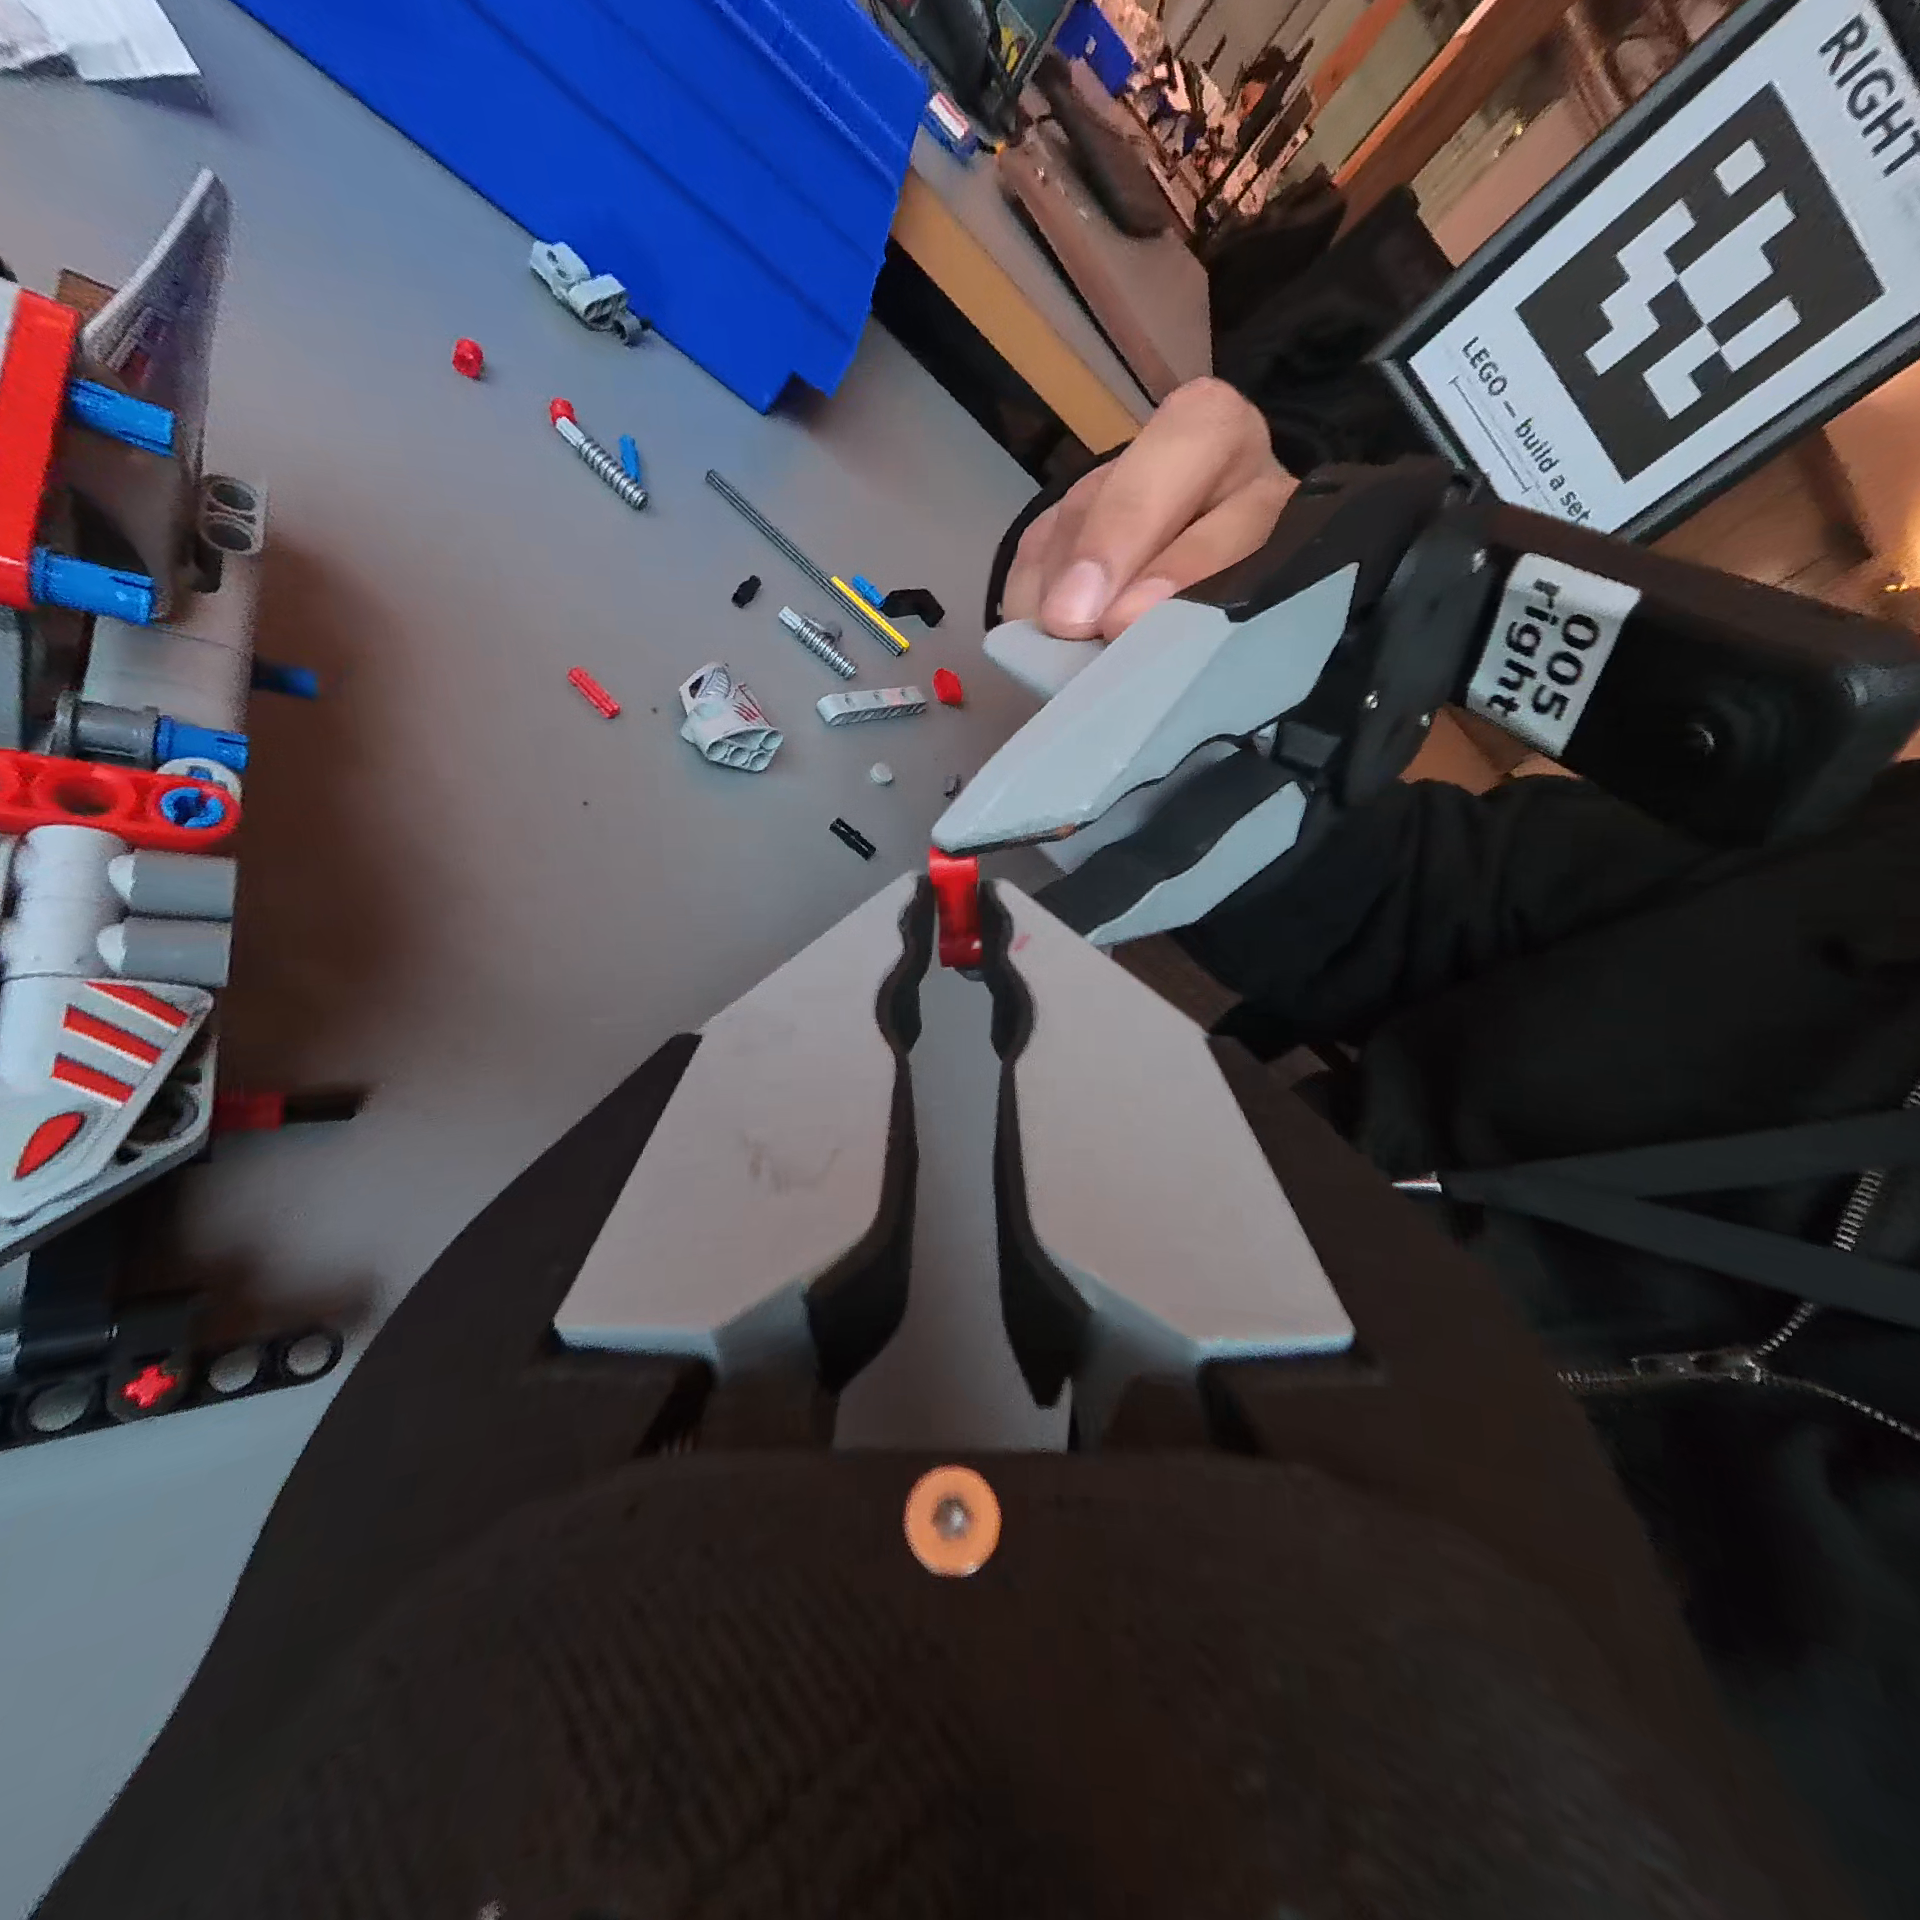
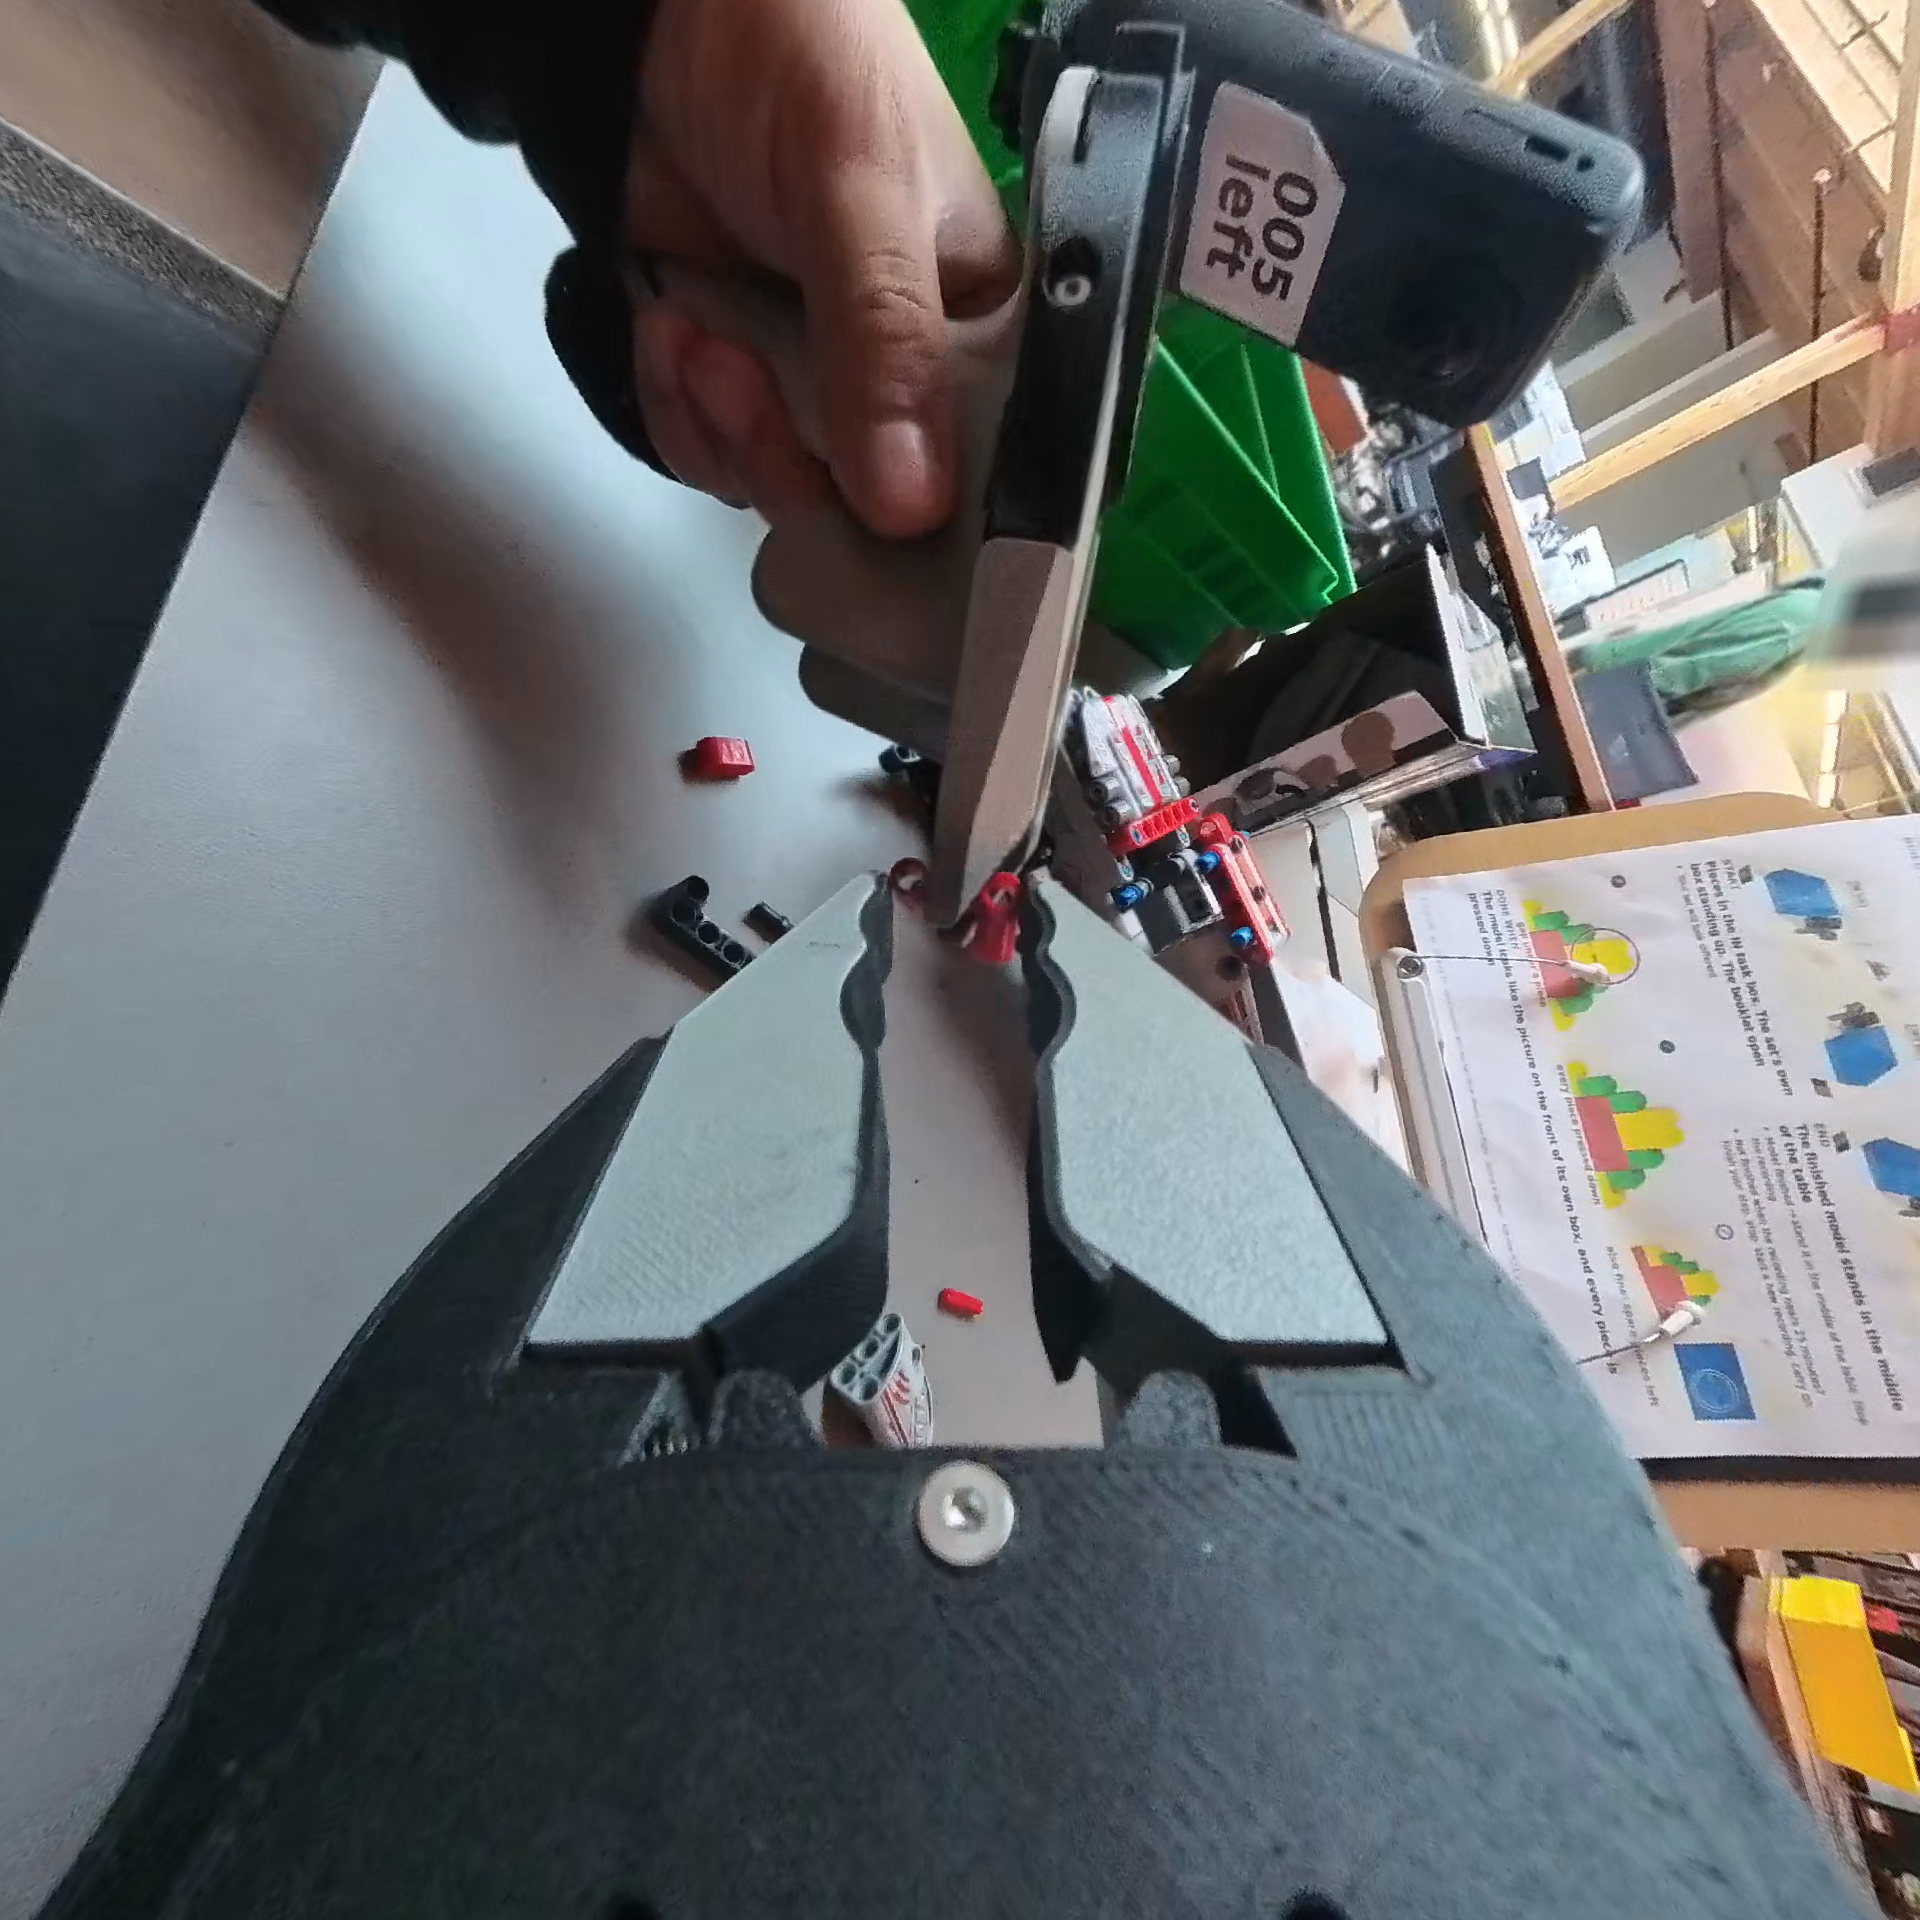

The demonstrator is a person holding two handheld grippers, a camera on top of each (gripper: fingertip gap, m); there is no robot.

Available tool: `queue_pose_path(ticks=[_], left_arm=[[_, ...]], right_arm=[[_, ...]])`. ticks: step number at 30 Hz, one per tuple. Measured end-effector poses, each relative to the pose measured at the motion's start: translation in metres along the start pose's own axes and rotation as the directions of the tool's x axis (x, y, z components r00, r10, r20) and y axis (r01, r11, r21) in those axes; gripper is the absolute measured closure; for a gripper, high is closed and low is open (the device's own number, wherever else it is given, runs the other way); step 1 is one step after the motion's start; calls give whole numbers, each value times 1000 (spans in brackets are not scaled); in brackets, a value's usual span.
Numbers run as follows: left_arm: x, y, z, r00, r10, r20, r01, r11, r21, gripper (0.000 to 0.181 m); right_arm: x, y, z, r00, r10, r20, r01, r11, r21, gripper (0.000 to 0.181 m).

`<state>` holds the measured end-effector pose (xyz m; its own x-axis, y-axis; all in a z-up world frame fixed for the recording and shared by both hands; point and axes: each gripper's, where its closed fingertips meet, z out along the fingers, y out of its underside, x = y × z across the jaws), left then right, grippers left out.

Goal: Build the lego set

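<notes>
The left gripper (image 1: 954, 914) pinches a small red Lego piece (image 1: 954, 916) between its fingertips, the jaws drawn close with only that piece separating them. The piece stands roughly upright at the very tips, its top poking just above them.

The right gripper (image 1: 997, 836) comes in from the right, held in a hand (image 1: 1132, 509); its grey tips sit directly above the red piece, touching or nearly touching its top. In the right wrist view the right gripper's (image 2: 956, 914) jaws stand spread, with the red piece (image 2: 994, 925) between their tips, nearer the right-hand finger; it is not clamped by them. The left gripper's closed tips (image 2: 971, 883) reach down onto the piece from above.

The part-built red and grey model (image 1: 94, 935) stands at the left on the grey table (image 1: 436, 582), well apart from the grippers. Loose pieces (image 1: 727, 717) lie scattered beyond them, near a blue bin (image 1: 665, 156).
</notes>
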<state>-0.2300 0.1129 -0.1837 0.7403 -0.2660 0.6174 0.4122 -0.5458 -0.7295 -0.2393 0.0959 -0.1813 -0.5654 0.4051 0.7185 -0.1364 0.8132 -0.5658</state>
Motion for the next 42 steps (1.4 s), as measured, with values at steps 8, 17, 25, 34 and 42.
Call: queue_pose_path(ticks=[8,17,25,34,42], left_arm=[[1,-18,-5,999,36,21,-38,992,121,176],[20,-60,-29,992,127,23,-125,895,429,176],[37,-78,-44,987,110,-114,-8,752,659,175],[56,-74,-36,965,201,-166,-48,762,646,176],[52,-71,-28,970,179,-166,-32,770,638,176]], right_arm=[[17,-2,-4,996,56,-74,-54,998,20,161],[46,-17,-20,773,609,177,-634,736,238,161],[42,-38,-13,615,731,297,-789,567,237,162],[55,-46,-24,438,780,446,-897,348,273,165],[58,-43,-27,433,771,467,-897,319,305,177]])
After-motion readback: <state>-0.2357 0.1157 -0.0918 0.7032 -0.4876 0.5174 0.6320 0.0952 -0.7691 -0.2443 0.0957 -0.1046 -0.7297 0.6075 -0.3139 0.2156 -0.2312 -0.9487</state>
